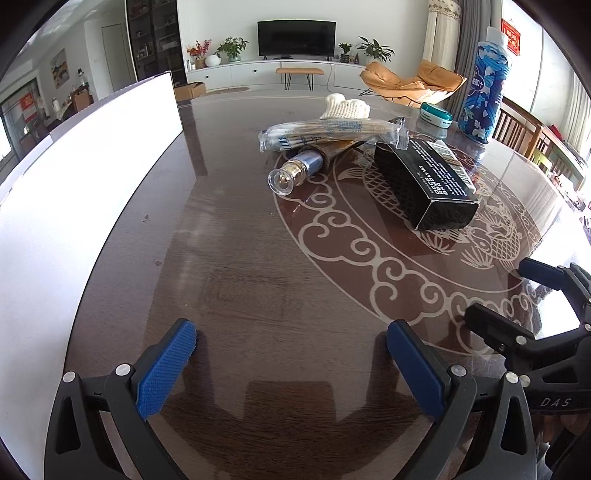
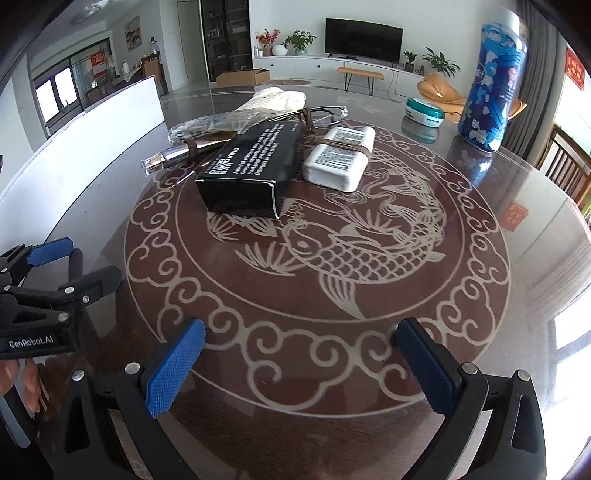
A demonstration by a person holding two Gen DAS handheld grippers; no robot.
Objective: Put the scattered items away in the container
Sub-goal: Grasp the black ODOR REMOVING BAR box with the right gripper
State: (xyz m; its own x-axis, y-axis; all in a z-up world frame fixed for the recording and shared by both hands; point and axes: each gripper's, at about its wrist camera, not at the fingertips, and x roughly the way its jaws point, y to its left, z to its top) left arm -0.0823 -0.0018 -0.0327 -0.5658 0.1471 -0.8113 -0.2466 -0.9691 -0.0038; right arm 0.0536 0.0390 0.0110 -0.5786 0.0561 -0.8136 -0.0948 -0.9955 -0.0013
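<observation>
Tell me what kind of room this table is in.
Most likely a home living and dining room. A TV stands on a long white cabinet with potted plants, an orange lounge chair sits nearby, and wooden dining chairs line the glossy table.

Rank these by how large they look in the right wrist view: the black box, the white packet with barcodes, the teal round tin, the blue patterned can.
1. black box
2. blue patterned can, close to the box; it stands farther away, so true size is unsure
3. white packet
4. teal round tin
</observation>
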